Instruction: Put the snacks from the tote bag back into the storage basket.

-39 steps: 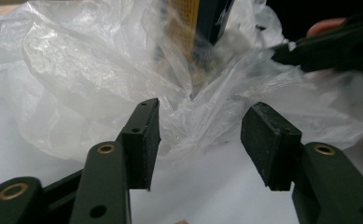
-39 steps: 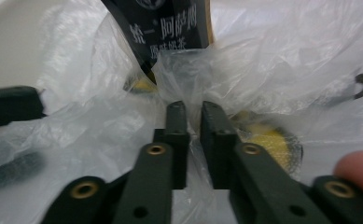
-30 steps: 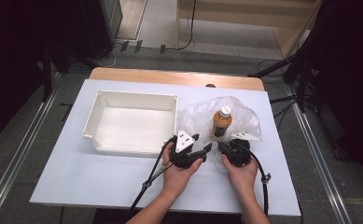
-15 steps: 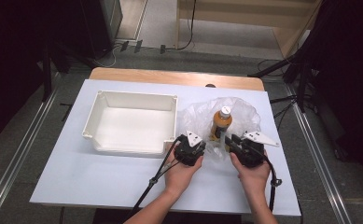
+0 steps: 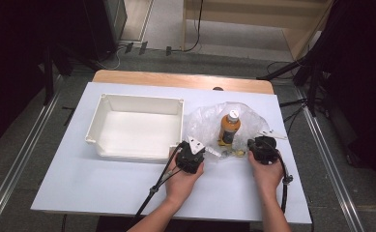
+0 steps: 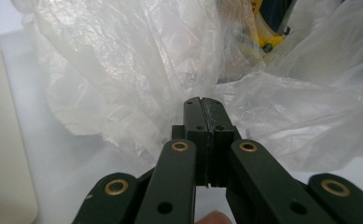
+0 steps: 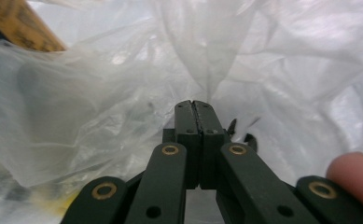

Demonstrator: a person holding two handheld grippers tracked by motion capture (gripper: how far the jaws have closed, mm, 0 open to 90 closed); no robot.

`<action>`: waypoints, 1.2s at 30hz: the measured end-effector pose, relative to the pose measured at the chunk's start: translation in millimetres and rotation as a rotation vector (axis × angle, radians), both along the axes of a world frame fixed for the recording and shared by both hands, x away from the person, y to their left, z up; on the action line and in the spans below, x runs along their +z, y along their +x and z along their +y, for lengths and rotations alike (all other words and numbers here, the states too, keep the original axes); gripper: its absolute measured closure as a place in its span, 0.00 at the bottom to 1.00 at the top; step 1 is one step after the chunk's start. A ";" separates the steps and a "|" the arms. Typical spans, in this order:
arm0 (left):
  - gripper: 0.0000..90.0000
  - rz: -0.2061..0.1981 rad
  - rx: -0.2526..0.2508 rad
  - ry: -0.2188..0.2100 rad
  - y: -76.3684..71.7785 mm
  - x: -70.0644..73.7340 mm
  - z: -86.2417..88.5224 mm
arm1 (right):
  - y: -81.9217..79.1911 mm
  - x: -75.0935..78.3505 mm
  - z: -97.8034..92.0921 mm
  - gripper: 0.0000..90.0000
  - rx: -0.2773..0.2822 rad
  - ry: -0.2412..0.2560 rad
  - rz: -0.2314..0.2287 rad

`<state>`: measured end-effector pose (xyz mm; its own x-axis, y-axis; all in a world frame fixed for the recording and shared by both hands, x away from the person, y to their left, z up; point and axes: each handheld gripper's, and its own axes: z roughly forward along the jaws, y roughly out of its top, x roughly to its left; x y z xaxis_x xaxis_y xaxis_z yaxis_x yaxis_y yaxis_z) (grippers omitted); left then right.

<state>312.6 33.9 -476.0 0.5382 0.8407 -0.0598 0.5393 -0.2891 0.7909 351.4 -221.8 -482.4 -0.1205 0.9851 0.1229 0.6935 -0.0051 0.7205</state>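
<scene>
**A:** While you hold both grippers low at the near edge, start from the biggest thing: the white-topped surface (image 5: 79,193) carries everything, with the empty white rectangular plastic bin (image 5: 136,126) standing open on its left half.

**B:** And the crumpled clear plastic bag (image 5: 202,123)?

**A:** It lies just beside the bin's right wall, spread loosely around the orange bottle with the white cap (image 5: 229,128), which stands upright in the middle of it. The bag's mouth looks open around the bottle rather than drawn over it.

**B:** So where do your tools stand?

**A:** Your left gripper (image 6: 202,105) has its jaws pressed together at the bag's near left edge; film is bunched right at the tips, so you seem to have a fold pinched. Your right gripper (image 7: 194,106) is the same on the bag's near right side, jaws together with film gathered at their tips.

**B:** How far along, then?

**A:** By my reckoning, the two grips on the bag are made. The bottle is neither freed from the bag nor wrapped in it, and the bin holds nothing yet.
</scene>
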 end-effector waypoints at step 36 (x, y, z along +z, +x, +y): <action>1.00 -0.075 -0.136 -0.081 -21.3 1.0 2.6 | -21.2 59.5 45.9 0.30 0.203 0.192 -0.363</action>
